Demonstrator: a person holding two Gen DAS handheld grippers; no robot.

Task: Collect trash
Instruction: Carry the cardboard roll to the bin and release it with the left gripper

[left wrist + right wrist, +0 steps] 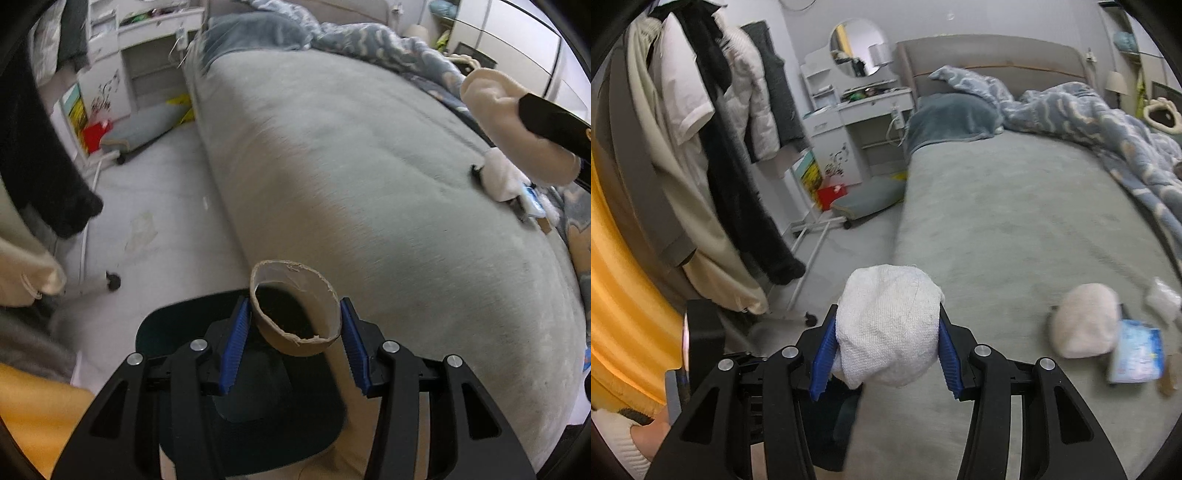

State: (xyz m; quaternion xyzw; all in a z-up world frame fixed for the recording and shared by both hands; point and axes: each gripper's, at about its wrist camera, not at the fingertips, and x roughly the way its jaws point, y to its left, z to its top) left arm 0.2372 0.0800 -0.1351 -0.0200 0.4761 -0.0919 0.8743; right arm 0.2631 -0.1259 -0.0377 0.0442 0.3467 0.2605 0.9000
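My left gripper (pixel 293 334) is shut on a brown cardboard tube (pixel 295 308), its open end facing the camera, above a dark bin (pixel 177 325) beside the bed. My right gripper (pixel 886 345) is shut on a crumpled white tissue wad (pixel 888 325) at the bed's left edge. On the grey bed (pixel 1015 229) to the right lie another pale tissue wad (pixel 1084 321), a blue-and-white wrapper (pixel 1136 352) and a small clear wrapper (pixel 1161 299). The left wrist view shows that pile (pixel 506 181) at far right, under the right hand's white sleeve (pixel 517 125).
A clothes rack with hanging coats (pixel 713 140) stands left of the bed. A white vanity desk (pixel 857 107), a red box (pixel 831 195) and a grey cushion on wheels (pixel 871 199) lie beyond. A blue patterned duvet (pixel 1089 118) covers the bed's right side.
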